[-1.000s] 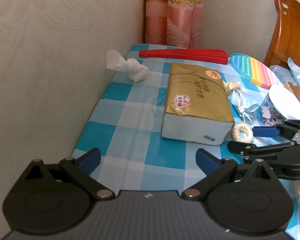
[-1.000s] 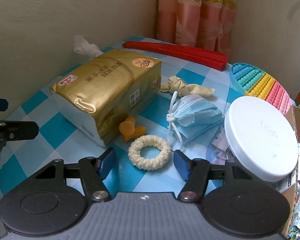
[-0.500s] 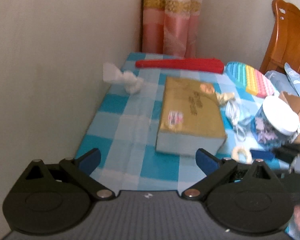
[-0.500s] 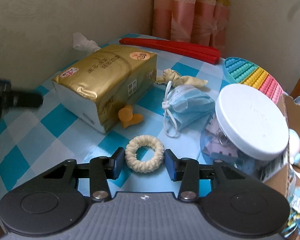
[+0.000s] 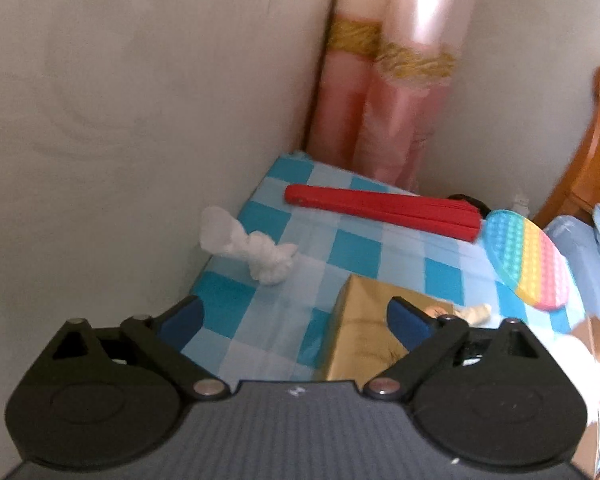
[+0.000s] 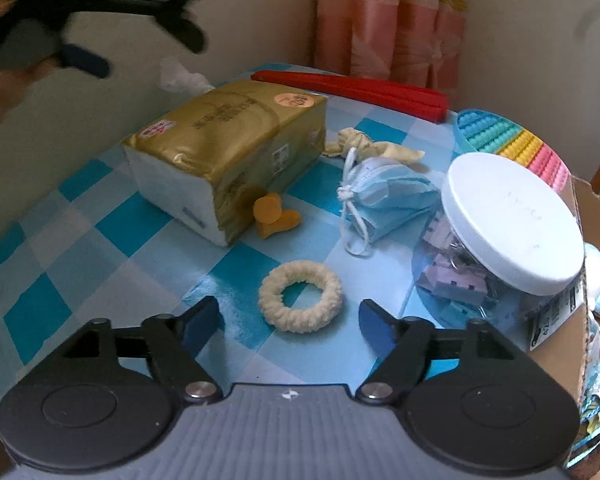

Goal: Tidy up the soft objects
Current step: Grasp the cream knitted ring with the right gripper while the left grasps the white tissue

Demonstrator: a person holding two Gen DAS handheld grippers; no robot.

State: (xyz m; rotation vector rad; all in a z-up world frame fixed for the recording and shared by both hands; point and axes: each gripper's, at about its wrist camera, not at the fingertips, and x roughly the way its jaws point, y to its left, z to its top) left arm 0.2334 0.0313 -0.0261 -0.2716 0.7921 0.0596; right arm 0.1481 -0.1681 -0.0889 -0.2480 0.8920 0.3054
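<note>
Two claws: right claw (image 6: pixel 291 322) opening, nothing gripped; left claw (image 5: pixel 294 316) closing, empty.
Scrunchie (image 6: pixel 300 297): flat on counter (image 6: pixel 100 256), just ahead between right claw's fingers.
Nearer: right.

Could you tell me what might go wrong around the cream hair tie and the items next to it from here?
The right gripper is opening with the cream scrunchie just ahead of its tips, untouched; closing from here could miss it or bunch the checked cloth. The clip jar stands close by the right finger and could get knocked. The left gripper view is blurred, hovering over the tissue pack.
</note>
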